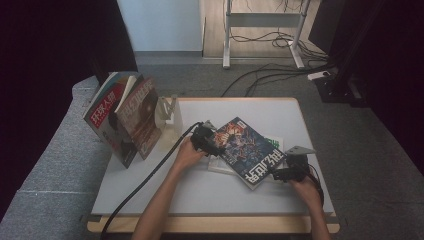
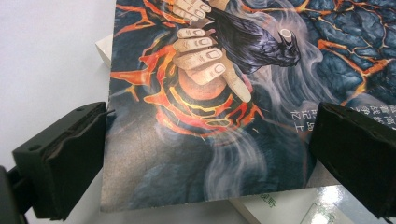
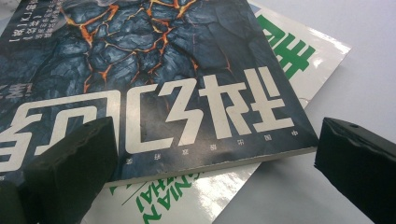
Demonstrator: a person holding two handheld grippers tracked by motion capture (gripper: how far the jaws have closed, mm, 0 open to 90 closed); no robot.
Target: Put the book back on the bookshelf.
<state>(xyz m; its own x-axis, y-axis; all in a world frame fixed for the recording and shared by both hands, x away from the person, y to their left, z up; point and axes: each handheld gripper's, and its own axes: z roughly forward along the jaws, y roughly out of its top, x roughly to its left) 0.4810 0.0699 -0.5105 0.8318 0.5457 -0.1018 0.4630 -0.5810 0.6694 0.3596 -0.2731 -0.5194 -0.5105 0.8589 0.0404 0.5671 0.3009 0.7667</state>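
A: Which step is this?

B: Both grippers approach the dark lava-cover magazine, which lies at the counter centre on a white-green magazine. Left gripper at its 9 o'clock edge, right gripper at 4 o'clock; both fingers are open.

A: And next?

B: I think they must close on the edges and lift.
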